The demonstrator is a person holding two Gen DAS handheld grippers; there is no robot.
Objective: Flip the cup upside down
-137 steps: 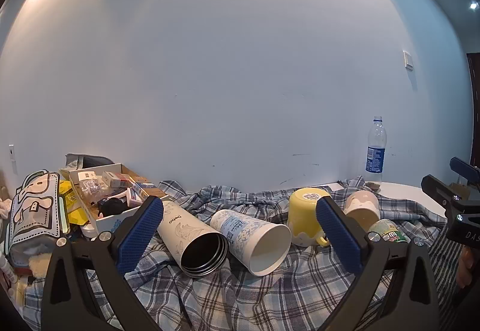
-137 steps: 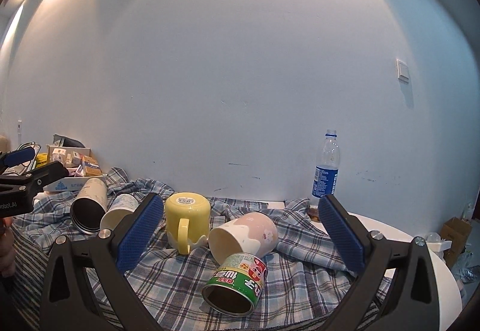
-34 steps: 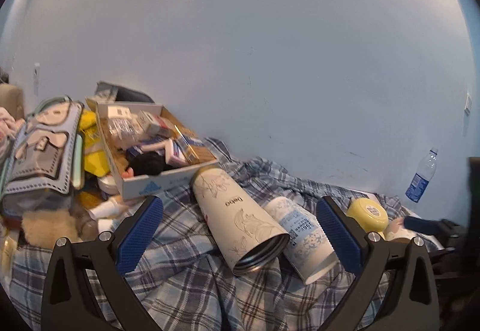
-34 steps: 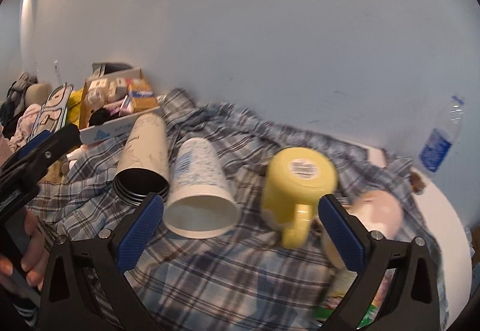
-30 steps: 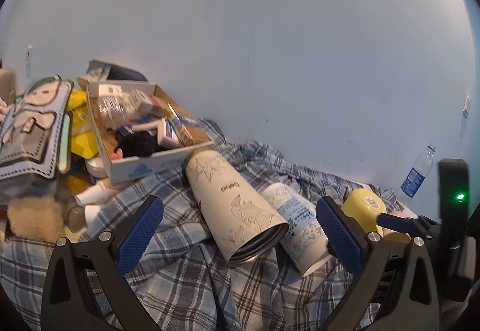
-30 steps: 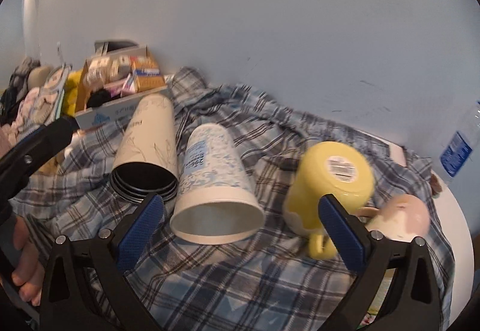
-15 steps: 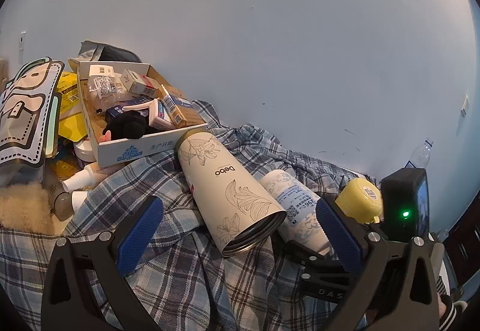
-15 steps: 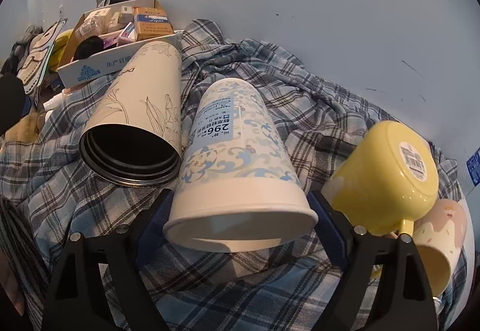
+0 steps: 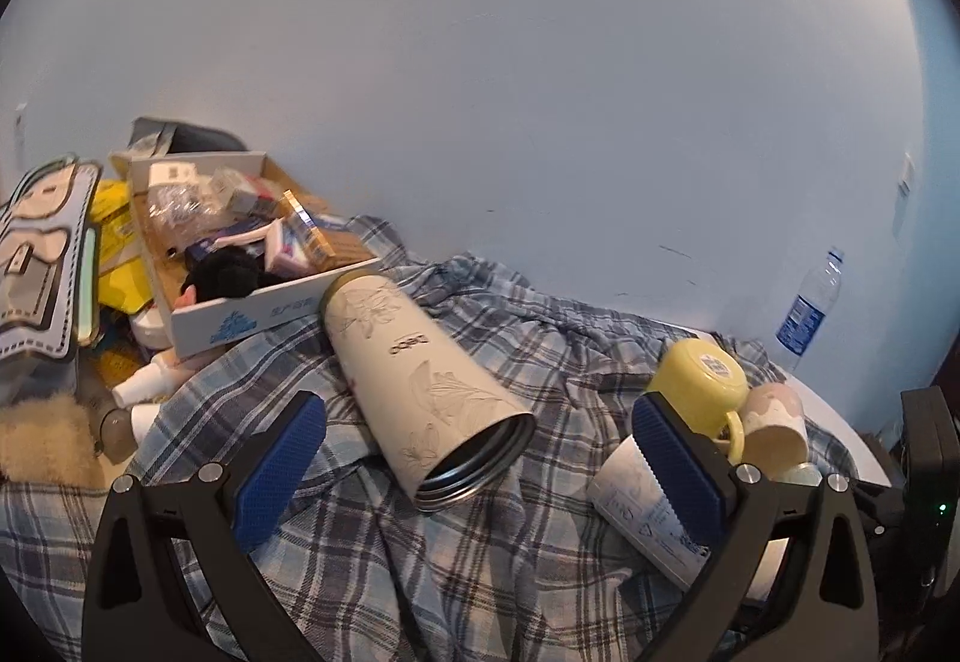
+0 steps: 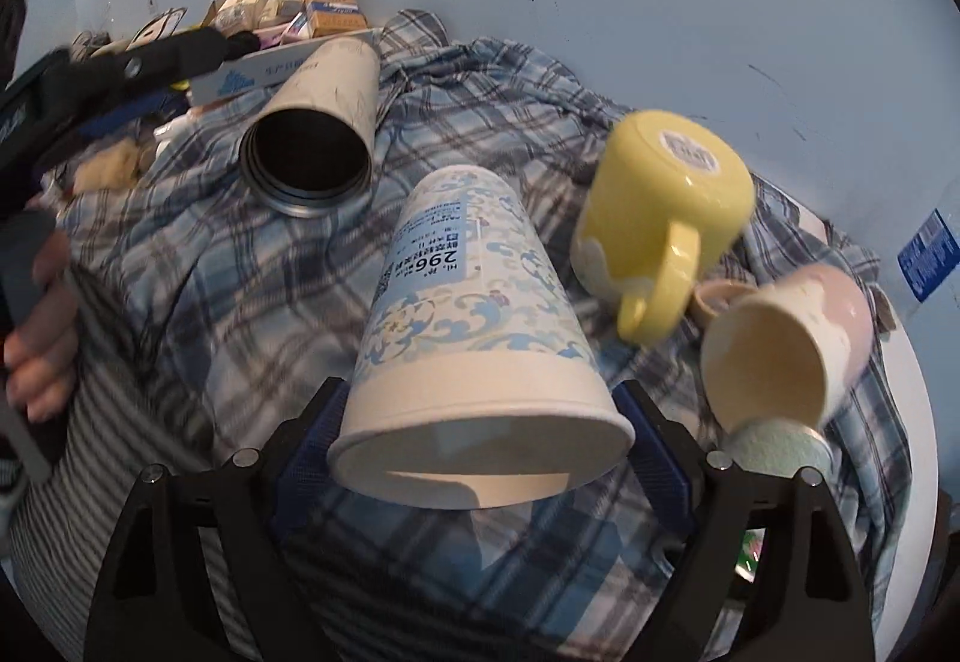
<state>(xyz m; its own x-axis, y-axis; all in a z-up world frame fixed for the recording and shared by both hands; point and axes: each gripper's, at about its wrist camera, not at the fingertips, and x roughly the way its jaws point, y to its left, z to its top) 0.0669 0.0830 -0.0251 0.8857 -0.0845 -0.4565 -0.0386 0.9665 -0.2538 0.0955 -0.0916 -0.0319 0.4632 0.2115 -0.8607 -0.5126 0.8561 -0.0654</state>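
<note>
The plaid cloth [image 10: 252,290] covers the surface in loose folds, so a cup set mouth-down on a ridge could tip over. On it lies the cream tumbler [image 10: 318,134], on its side just to the left of the carried cup; a wide swing during the flip could knock it rolling. To the right, the yellow mug [image 10: 660,206] and pink cup [image 10: 786,344] crowd close and could be clipped.

The paper cup [image 10: 480,338] sits between the jaws of the right gripper [image 10: 480,458], pinched near its wide rim, apparently lifted off the cloth. Thin paper there may buckle or slip under squeeze. The left gripper [image 9: 480,458] hovers with jaws spread, holding nothing, above the tumbler.
</note>
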